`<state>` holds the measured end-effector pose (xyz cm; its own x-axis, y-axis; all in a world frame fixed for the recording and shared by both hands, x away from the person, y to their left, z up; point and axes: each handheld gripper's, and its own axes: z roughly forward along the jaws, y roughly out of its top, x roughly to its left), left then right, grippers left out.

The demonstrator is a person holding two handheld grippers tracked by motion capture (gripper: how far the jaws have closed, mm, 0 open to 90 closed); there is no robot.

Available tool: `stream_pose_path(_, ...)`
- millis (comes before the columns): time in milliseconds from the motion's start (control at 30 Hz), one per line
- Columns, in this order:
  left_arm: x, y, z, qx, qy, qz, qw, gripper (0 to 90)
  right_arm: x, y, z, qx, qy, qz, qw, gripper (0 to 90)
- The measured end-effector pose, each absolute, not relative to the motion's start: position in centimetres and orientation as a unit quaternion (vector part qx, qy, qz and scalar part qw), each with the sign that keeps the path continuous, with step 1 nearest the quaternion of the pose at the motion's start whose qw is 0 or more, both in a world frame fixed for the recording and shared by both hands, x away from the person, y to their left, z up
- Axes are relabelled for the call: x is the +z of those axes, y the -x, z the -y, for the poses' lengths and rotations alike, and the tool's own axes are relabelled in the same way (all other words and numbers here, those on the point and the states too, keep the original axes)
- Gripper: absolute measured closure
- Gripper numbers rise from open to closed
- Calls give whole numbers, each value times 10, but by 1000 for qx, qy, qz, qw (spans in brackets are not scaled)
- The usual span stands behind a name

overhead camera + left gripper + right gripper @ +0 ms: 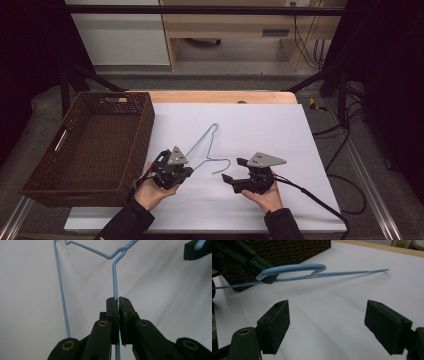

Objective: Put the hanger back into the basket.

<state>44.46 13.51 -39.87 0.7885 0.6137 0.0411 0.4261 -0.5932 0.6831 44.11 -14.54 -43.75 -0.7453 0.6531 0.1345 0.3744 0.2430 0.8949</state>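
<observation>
A thin light-blue wire hanger [206, 145], hook toward four o'clock, lies mid-table [280, 130], its wire clamped in the left tool [186, 171] while the right tool [234, 171] gapes wide.

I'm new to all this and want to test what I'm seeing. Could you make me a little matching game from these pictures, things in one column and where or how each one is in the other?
Things:
1. blue wire hanger
2. brown woven basket
3. left gripper
4. right gripper

States or places:
A. jaws wide apart, nothing between them
B. stands at the left edge of the table
C. lies on the white sheet, one wire pinched
D. jaws closed on a thin wire

Right pairs: 1-C, 2-B, 3-D, 4-A
</observation>
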Motion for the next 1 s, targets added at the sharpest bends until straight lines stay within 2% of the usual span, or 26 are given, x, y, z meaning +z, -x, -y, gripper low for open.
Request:
stream_pose_path(133, -398, -445, -137, 136, -882, -296, 340, 872, -438, -444, 138, 524, -324, -776, 131, 249)
stream_pose_path(300, -398, -445, -137, 137, -883, -297, 337, 872, -439, -452, 130, 539, -324, -767, 128, 350)
stream_pose_path(567, -401, -445, -136, 135, -884, -297, 334, 872, -442, -457, 122, 545, -314, -768, 122, 449)
stream_pose_path(667, -403, -444, -135, 135, -885, -297, 331, 872, -444, -460, 116, 547, -302, -771, 119, 525)
stream_pose_path(733, -404, -444, -135, 134, -885, -297, 331, 872, -445, -461, 116, 549, -301, -771, 117, 545)
stream_pose_path(767, -405, -444, -135, 134, -886, -297, 331, 872, -446, -462, 115, 552, -302, -769, 114, 588)
stream_pose_path(833, -406, -444, -135, 132, -887, -297, 328, 872, -446, -463, 115, 553, -301, -769, 115, 608)
stream_pose_path(967, -408, -444, -133, 128, -888, -297, 326, 871, -445, -463, 116, 559, -292, -767, 114, 721)
stream_pose_path(1000, -409, -444, -133, 130, -888, -297, 326, 872, -445, -463, 116, 559, -292, -767, 114, 721)
